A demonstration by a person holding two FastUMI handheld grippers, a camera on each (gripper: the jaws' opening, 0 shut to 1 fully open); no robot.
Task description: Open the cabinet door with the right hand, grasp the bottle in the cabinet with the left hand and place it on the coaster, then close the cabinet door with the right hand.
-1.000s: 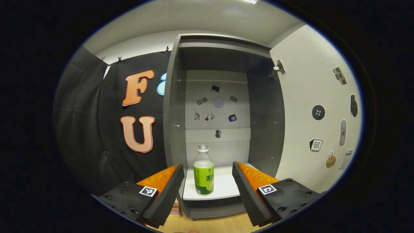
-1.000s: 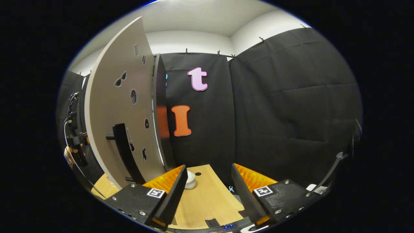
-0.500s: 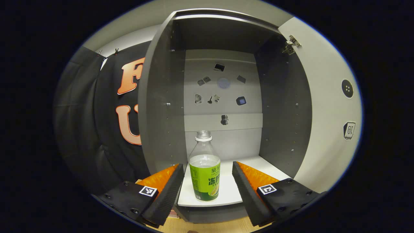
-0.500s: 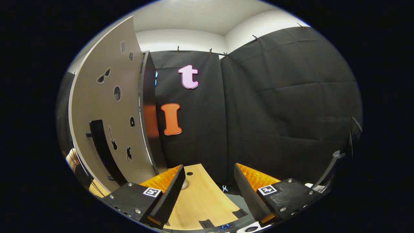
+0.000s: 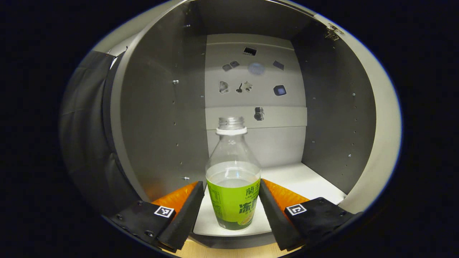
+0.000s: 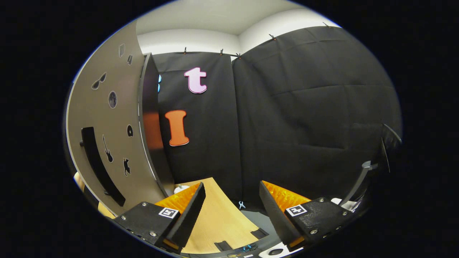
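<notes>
The left gripper (image 5: 231,206) is spread wide with the bottle (image 5: 233,179) between its fingers, ready to clamp; the bottle stands upright near the cabinet shelf's (image 5: 304,181) front edge. The right gripper (image 6: 229,211), gaping and empty, hangs beside the swung-out cabinet door (image 6: 107,143), clear of the reach.

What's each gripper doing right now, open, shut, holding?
Left gripper: open, fingers either side of the bottle, not clamped yet.
Right gripper: open, empty, beside the open cabinet door.
</notes>
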